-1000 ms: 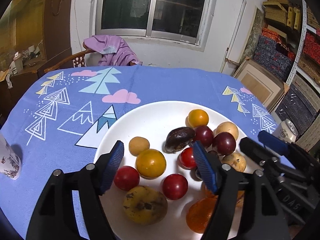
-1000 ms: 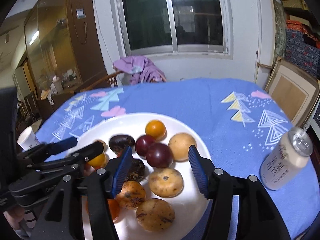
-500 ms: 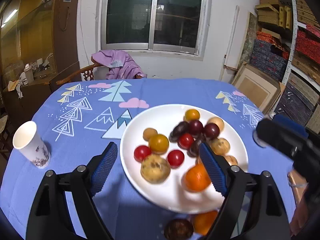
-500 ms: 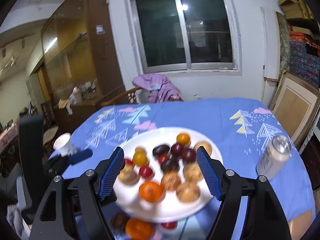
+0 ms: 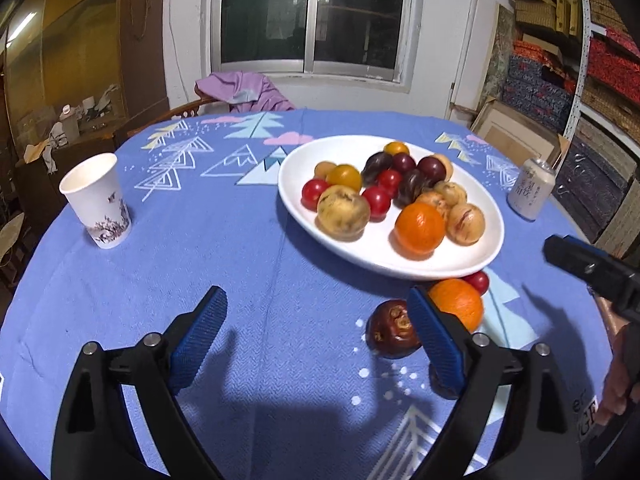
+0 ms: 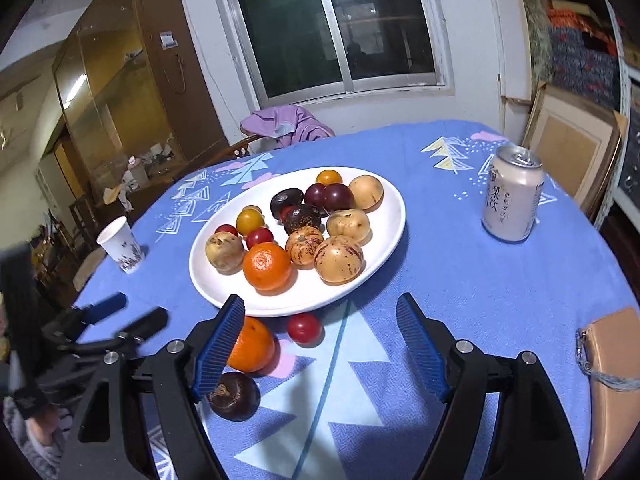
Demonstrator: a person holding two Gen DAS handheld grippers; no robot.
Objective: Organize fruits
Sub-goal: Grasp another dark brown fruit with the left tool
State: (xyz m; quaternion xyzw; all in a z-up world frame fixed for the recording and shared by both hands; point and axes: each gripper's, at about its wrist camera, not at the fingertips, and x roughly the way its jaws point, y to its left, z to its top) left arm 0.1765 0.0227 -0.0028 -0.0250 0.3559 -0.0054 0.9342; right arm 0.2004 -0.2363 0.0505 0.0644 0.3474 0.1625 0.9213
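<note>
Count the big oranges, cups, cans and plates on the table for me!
Big oranges: 2
Cups: 1
Cans: 1
Plates: 1
Total: 5

Both grippers, left gripper (image 5: 316,344) and right gripper (image 6: 320,344), back off the plate (image 5: 308,220), jaws opening, empty.

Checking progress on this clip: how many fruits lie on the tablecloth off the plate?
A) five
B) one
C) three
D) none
C: an orange, a small red fruit and a dark brown fruit lie on the cloth just off the near rim of the white plate.
</note>
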